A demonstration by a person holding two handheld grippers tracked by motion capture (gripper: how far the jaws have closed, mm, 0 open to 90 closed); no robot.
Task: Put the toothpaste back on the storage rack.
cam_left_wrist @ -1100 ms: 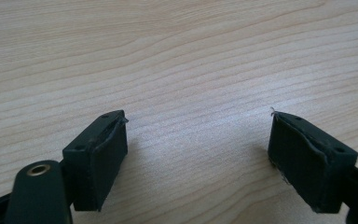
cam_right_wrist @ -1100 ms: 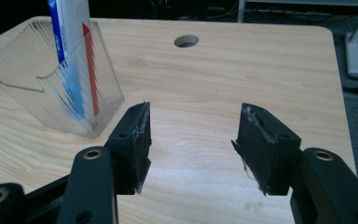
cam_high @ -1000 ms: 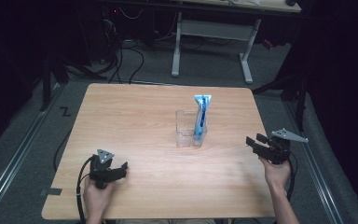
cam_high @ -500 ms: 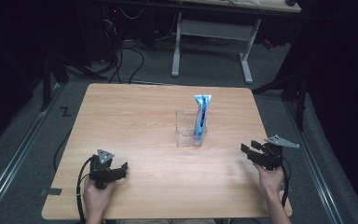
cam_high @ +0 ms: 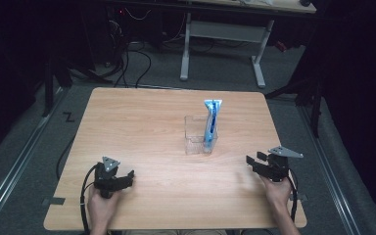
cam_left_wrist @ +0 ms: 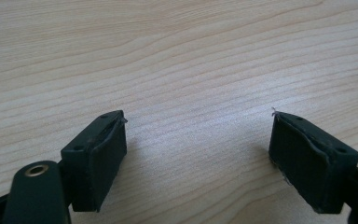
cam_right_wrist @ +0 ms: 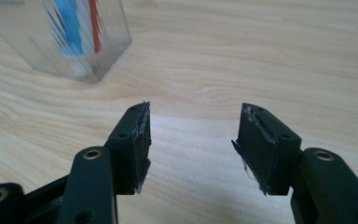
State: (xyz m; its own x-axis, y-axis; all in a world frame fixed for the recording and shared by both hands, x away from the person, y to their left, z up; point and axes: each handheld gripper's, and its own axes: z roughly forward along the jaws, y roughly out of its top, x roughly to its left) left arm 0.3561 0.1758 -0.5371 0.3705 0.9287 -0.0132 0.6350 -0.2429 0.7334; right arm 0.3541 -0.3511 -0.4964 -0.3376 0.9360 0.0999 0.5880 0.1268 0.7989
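Since the earlier frame the right tool point(cam_high: 252, 162) has sunk toward the surface point(cam_high: 142, 122) and drawn in, probably lining up a reach for the clear container point(cam_high: 200, 135). The container stands upright at mid-surface, a blue toothpaste tube point(cam_high: 211, 120) leaning inside, well apart from both tools. Right tool: jaws wide, empty. Left tool point(cam_high: 127, 177): jaws wide, empty, near the front edge.

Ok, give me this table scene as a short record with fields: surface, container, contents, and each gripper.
surface: wooden table
container: clear plastic box, upright near the middle of the table
contents: blue packet standing in the box, top sticking out
left gripper: open, nothing between the jaws, low over the near left part of the table
right gripper: open, nothing between the jaws, pointing toward the box
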